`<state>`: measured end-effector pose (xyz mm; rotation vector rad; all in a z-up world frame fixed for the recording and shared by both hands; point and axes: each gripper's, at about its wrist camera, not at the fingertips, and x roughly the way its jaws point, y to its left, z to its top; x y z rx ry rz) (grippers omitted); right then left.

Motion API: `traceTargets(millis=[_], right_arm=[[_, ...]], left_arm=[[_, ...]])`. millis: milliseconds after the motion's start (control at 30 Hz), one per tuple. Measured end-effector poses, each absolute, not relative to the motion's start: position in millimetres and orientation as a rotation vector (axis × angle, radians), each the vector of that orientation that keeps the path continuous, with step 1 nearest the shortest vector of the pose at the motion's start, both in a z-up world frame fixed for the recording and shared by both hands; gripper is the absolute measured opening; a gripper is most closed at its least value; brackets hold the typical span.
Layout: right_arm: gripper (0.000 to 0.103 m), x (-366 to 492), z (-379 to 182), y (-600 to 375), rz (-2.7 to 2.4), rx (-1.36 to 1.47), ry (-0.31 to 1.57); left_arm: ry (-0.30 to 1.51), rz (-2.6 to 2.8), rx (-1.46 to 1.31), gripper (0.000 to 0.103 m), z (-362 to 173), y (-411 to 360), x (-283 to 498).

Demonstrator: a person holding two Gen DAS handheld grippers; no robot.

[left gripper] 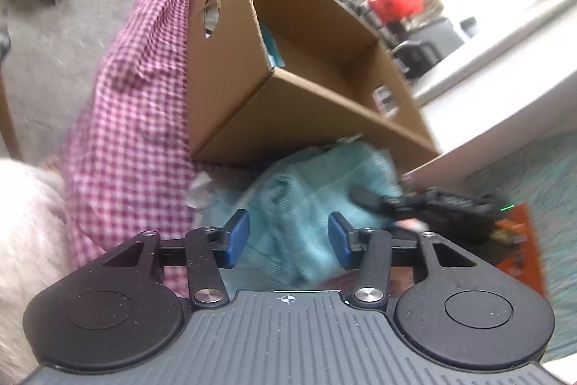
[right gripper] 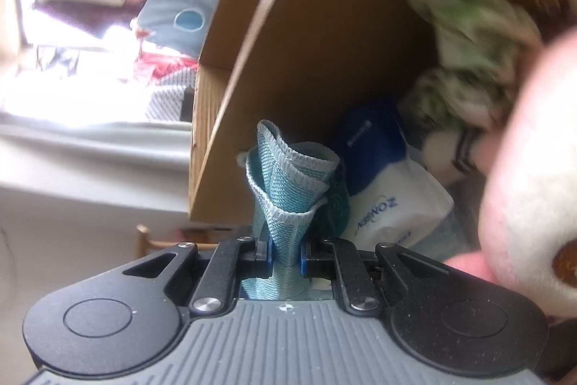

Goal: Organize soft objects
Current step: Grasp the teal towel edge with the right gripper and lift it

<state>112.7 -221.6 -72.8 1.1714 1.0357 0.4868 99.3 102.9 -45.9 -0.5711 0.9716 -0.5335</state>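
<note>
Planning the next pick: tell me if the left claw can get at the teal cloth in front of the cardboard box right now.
Probably yes. The left claw is open and empty, with the teal cloth lying directly ahead of it, uncovered. Only the right claw, reaching in from the right over the cloth's far edge, might crowd it.

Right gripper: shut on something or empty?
Shut on the teal cloth: the right gripper has both blue pads pressed against the bunched fabric, which stands up between them in front of the cardboard box.

The right hand-held gripper [right gripper: 285, 257] pinches a bunched teal cloth [right gripper: 288, 183] at the cardboard box [right gripper: 324, 42] opening.
</note>
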Motion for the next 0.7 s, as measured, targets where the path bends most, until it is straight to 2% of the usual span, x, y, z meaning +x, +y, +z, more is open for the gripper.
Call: traceTargets(millis=[100, 200, 367, 700], right_arm=[[0.014, 113, -86, -225, 0.478, 1.272, 1.056], [0.014, 114, -96, -226, 0.470, 1.338, 1.071], [0.014, 115, -104, -227, 0.455, 1.388, 1.087], [0.014, 125, -105, -224, 0.436, 1.394, 1.131]], left_arm=[[0.988, -0.596, -0.685, 0.072, -45, 109, 97], [0.996, -0.626, -0.684, 0.077, -43, 103, 93], [0.999, -0.581, -0.522, 0.077, -34, 76, 82], [0.745, -0.515, 0.096, 0.077, 4, 12, 51]])
